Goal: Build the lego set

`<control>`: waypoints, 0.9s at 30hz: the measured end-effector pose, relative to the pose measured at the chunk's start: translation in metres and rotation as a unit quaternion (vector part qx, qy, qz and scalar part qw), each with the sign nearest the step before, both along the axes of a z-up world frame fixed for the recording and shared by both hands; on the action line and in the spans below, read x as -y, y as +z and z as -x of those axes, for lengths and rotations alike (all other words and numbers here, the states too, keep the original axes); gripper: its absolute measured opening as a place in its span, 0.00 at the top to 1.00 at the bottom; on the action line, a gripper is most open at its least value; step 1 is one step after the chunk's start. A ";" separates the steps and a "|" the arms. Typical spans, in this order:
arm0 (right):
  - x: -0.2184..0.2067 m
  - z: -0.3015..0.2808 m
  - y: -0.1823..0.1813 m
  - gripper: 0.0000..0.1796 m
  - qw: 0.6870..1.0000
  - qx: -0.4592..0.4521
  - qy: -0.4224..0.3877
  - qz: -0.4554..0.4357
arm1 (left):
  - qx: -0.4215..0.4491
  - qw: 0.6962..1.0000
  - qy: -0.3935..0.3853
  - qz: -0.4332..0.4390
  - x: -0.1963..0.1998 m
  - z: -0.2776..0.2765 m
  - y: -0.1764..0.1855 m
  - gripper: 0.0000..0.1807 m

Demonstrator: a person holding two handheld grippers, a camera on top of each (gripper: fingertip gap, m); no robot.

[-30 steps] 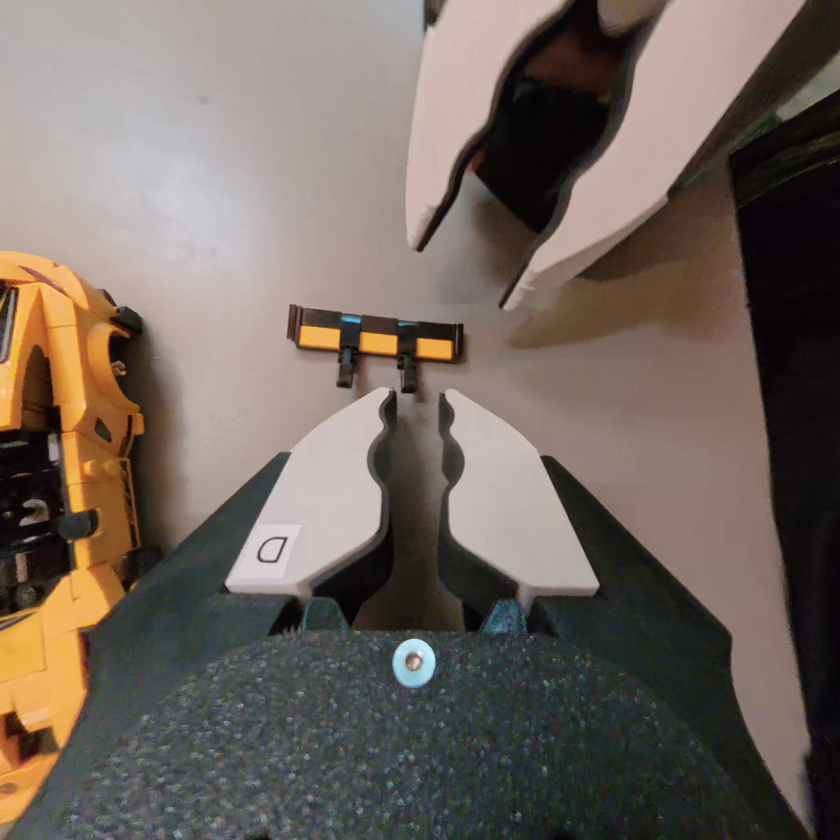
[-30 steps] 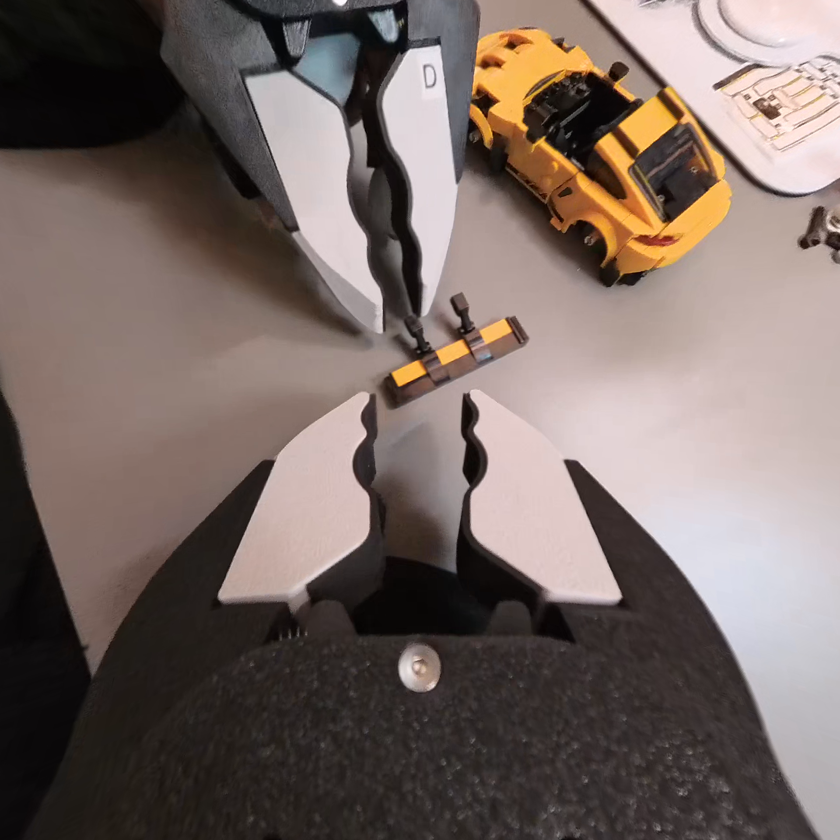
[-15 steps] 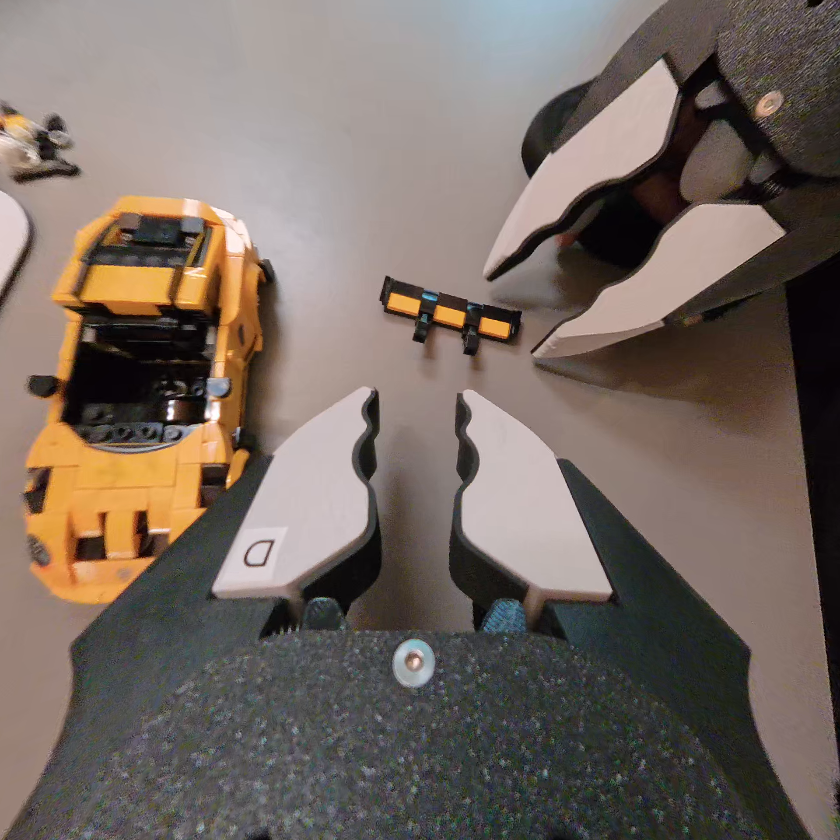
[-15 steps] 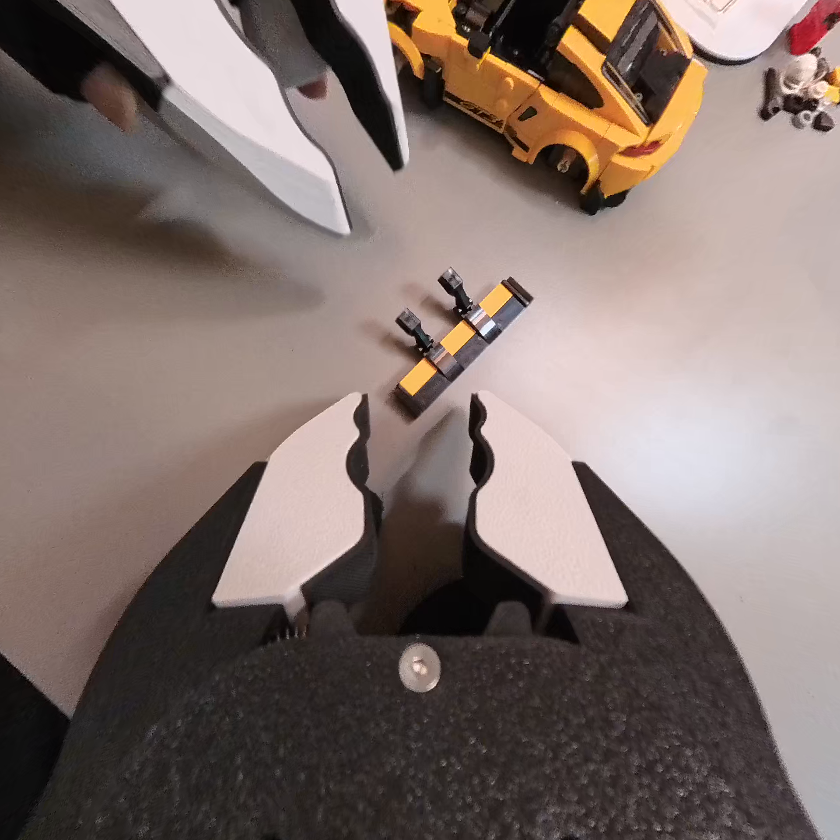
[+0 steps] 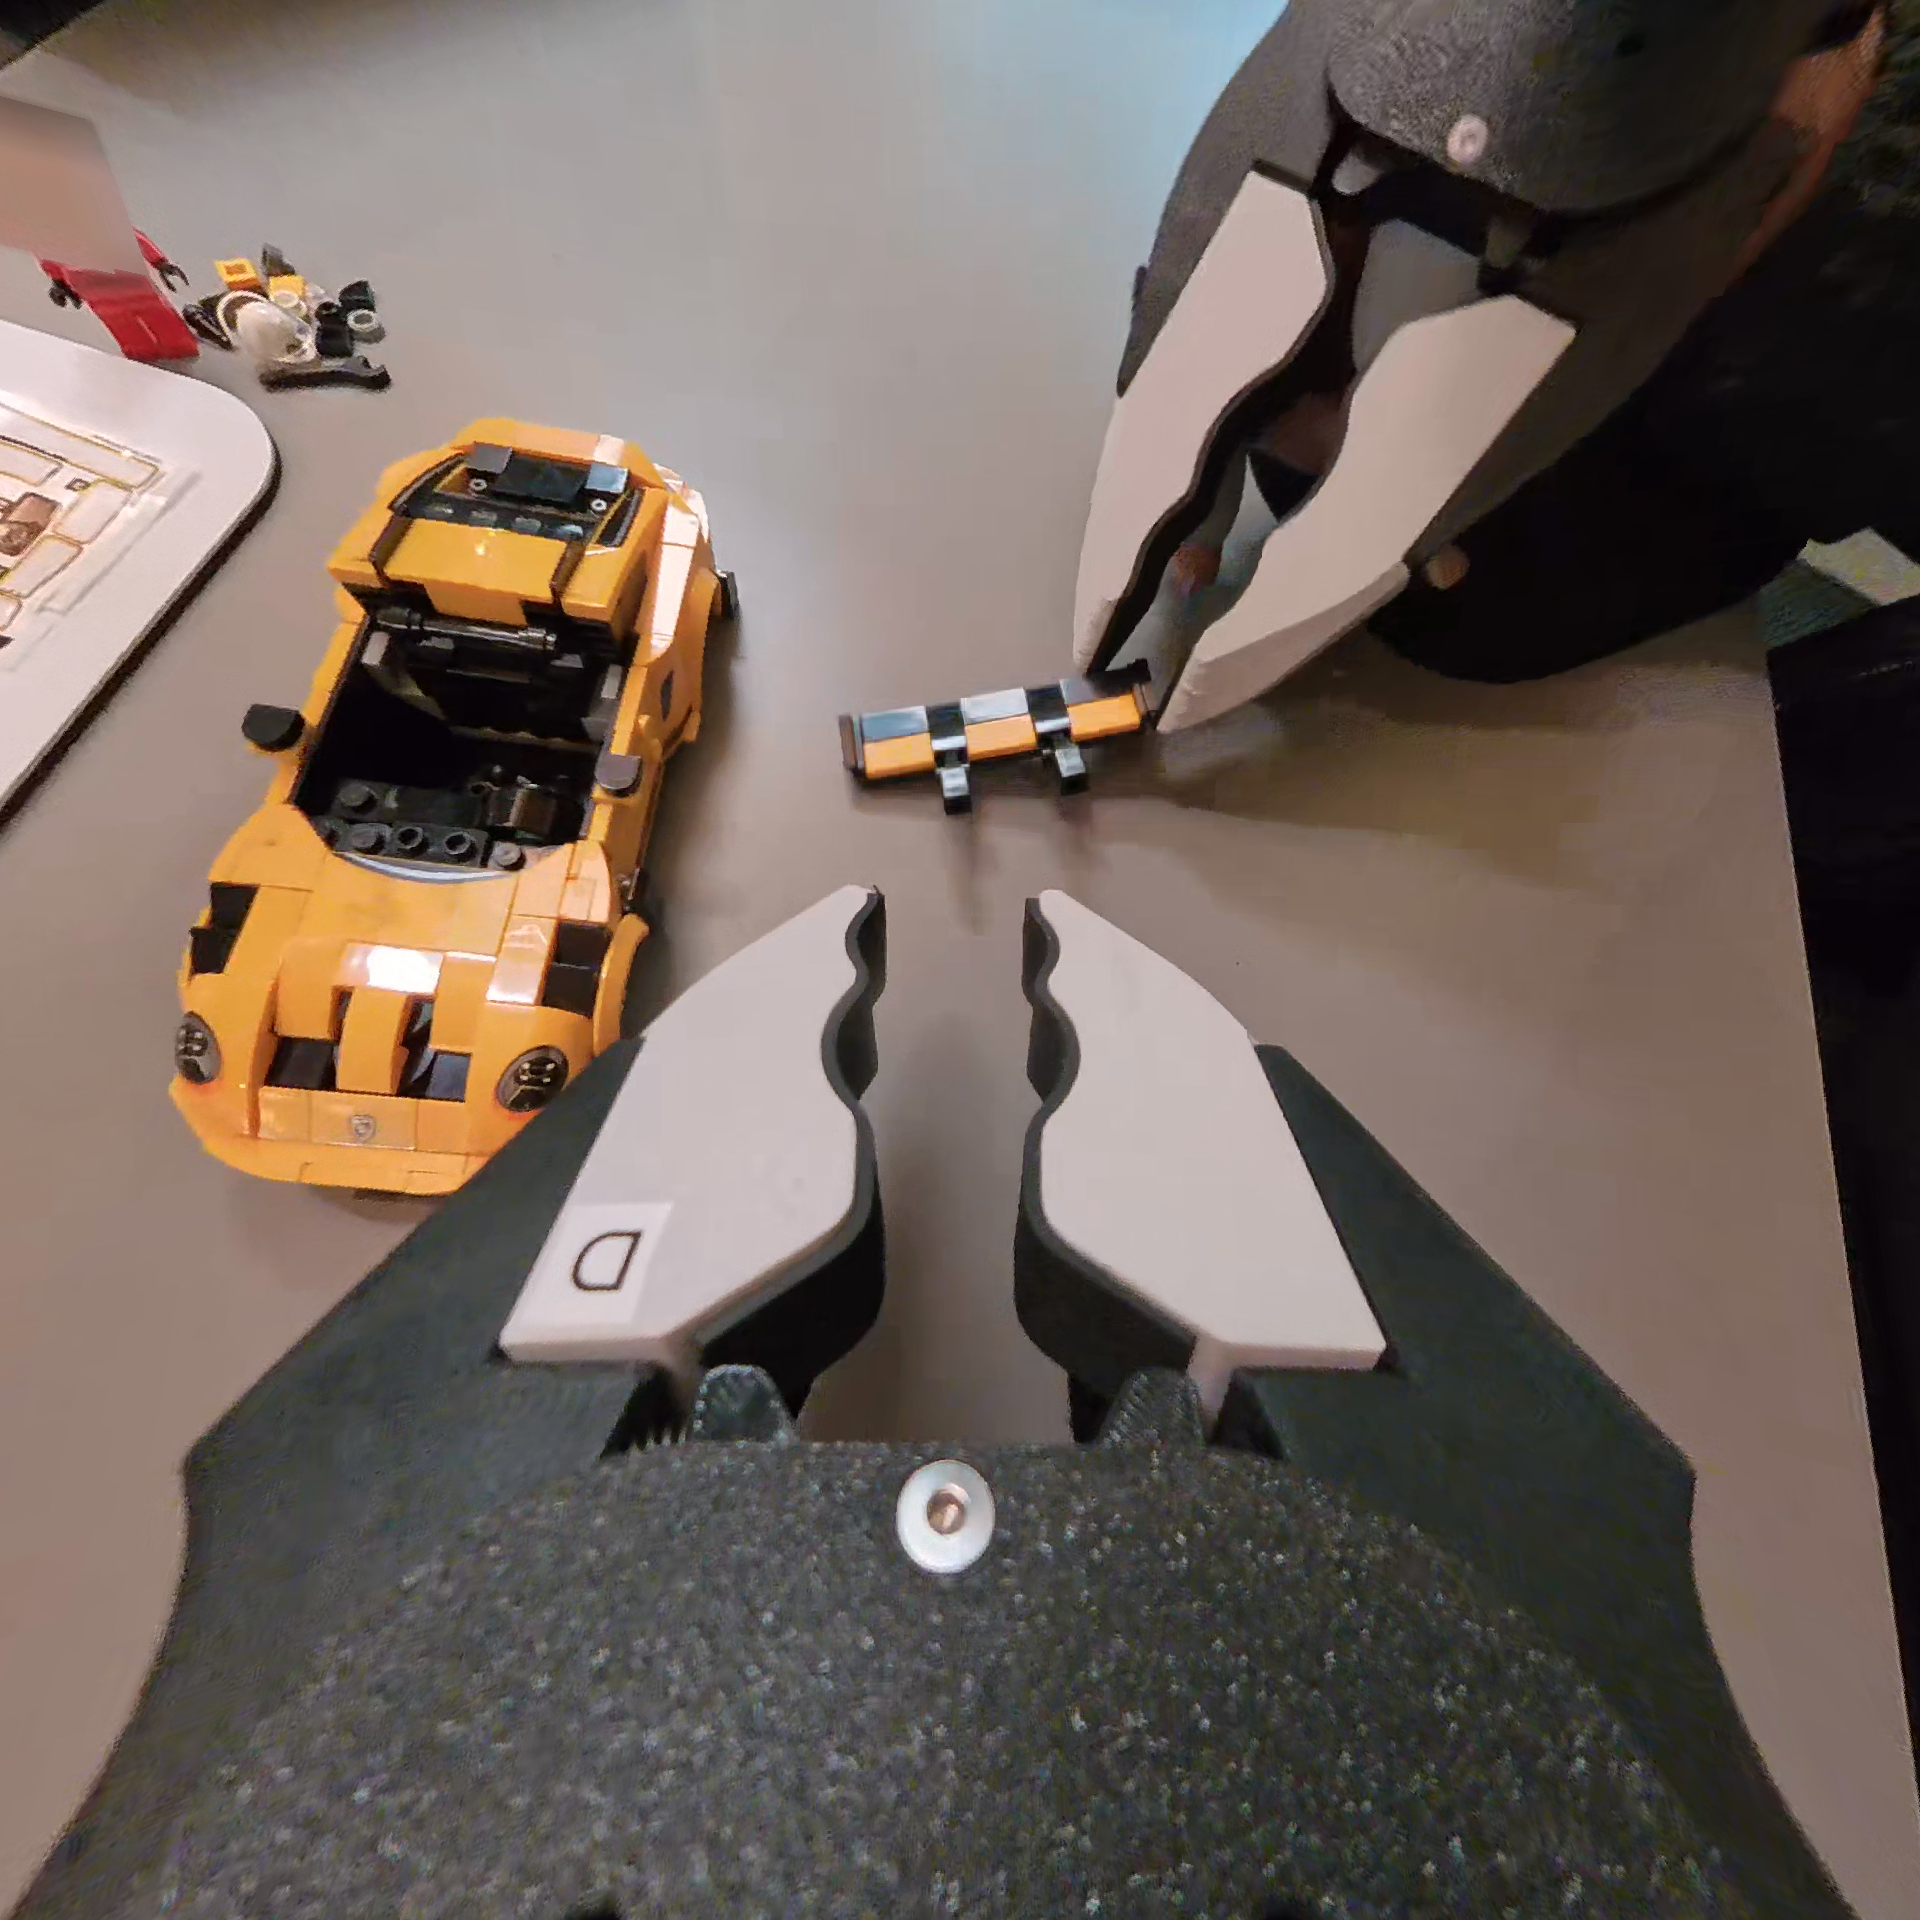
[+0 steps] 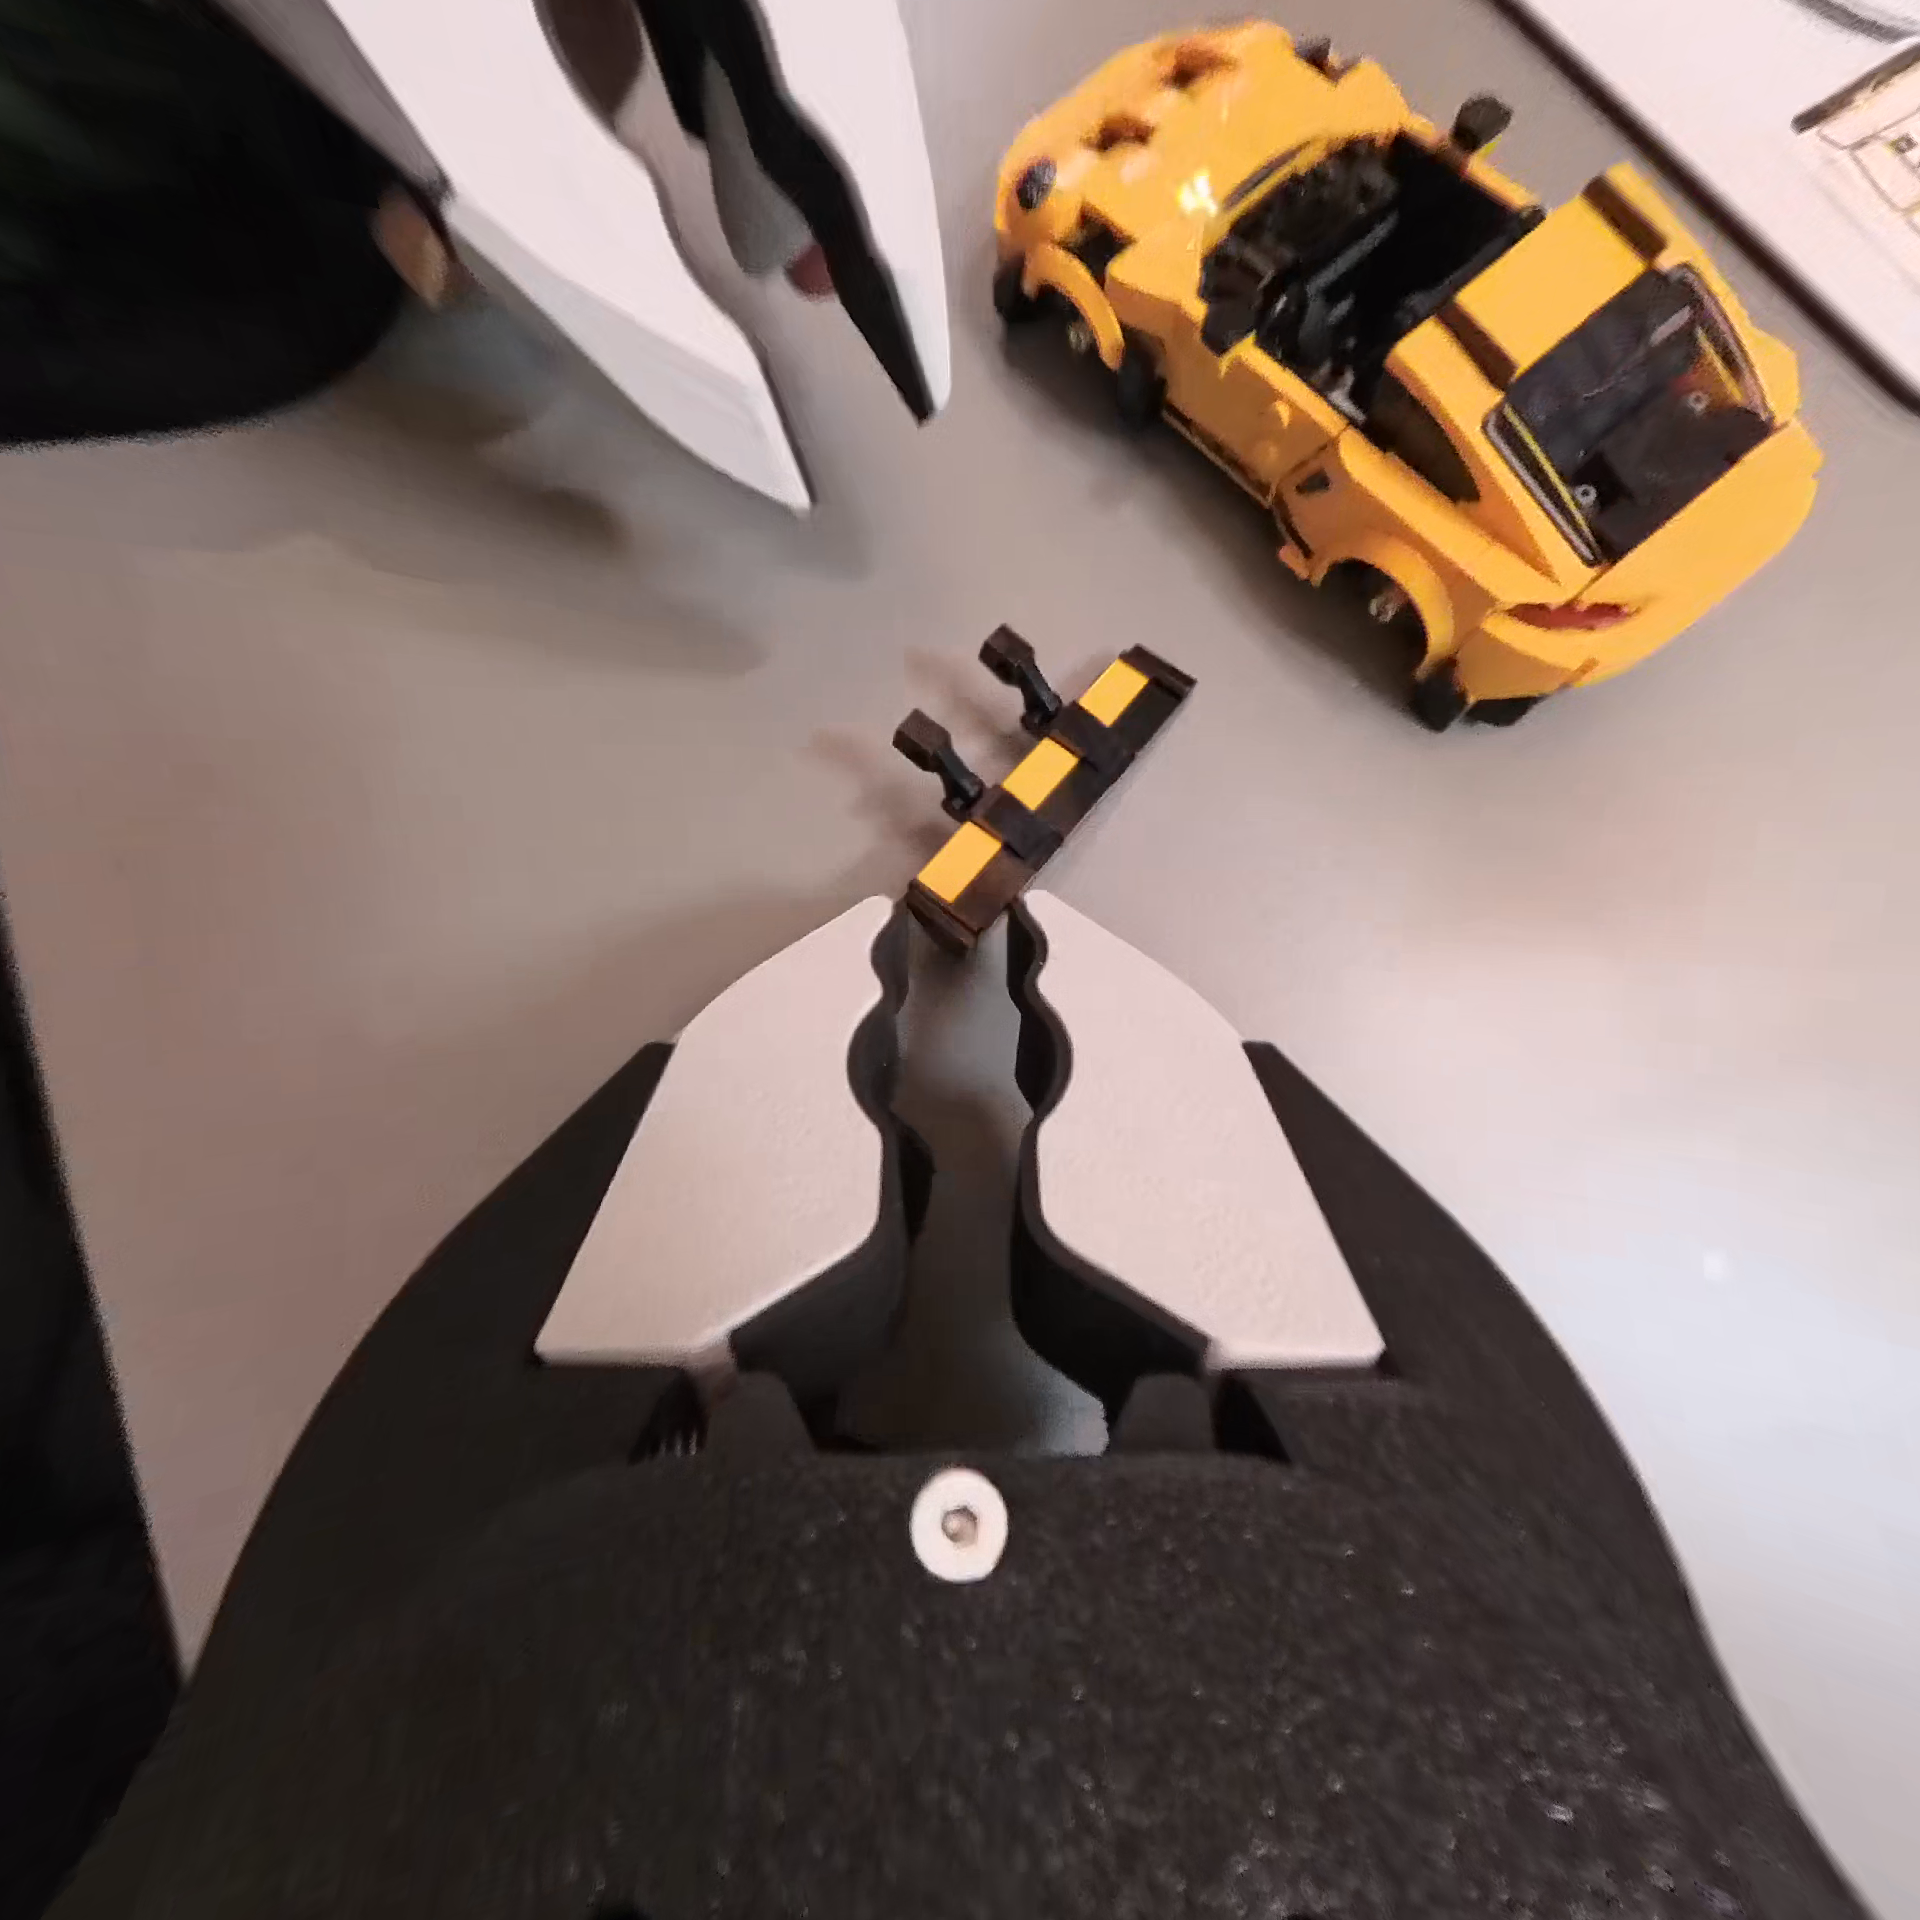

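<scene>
Items, left to right, placed against the yellow-and-black brick-built sports car (image 5: 447, 810), open-topped, standing on the grey matte tabletop (image 5: 831, 260).

1. White instruction sheet (image 5: 94, 478) with line drawings: left of the car, at the table edge. Beyond it, a small heap of loose black, white, yellow and red parts (image 5: 281, 312), behind the car's rear.

2. The car itself: nose toward the left wrist camera, rear deck away; no wing fitted on the rear deck.

3. Black-and-orange striped spoiler bar with two black mounting pegs (image 5: 997, 727): flat on the table, just right of the car and apart from it. Long axis runs across the left wrist view, roughly square to the car's length; pegs point toward the left claw.

4. Left gripper (image 5: 954, 904), white fingers on a black speckled body: jaws parted, nothing between them, short of the spoiler's pegs and not touching.

5. Right gripper (image 6: 954, 920), same build: fingertips straddle the near end of the spoiler (image 6: 1044, 790), narrow gap either side; whether they press it cannot be told. In its own view the bar's long axis runs straight away from the claw, in line with the fingers.

Judgement: the right gripper is nearer and takes the bar endwise; the grip turns on that alignment.
</scene>
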State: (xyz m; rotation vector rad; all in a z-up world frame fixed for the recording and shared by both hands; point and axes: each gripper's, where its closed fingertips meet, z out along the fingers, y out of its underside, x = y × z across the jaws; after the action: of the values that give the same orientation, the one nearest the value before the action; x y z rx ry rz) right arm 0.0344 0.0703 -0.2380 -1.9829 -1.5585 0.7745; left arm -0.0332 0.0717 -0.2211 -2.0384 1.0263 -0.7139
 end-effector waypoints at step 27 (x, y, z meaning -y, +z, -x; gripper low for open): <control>-0.012 0.021 0.048 0.91 0.944 -0.209 -0.037 0.252 | -0.021 0.990 0.005 -0.143 -0.012 -0.010 0.015 0.93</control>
State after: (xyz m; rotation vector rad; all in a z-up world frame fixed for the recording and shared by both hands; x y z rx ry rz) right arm 0.0131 0.0820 -0.1900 -2.0093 -1.1011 1.5681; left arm -0.0236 0.0839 -0.2062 -1.8158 1.0755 -0.4889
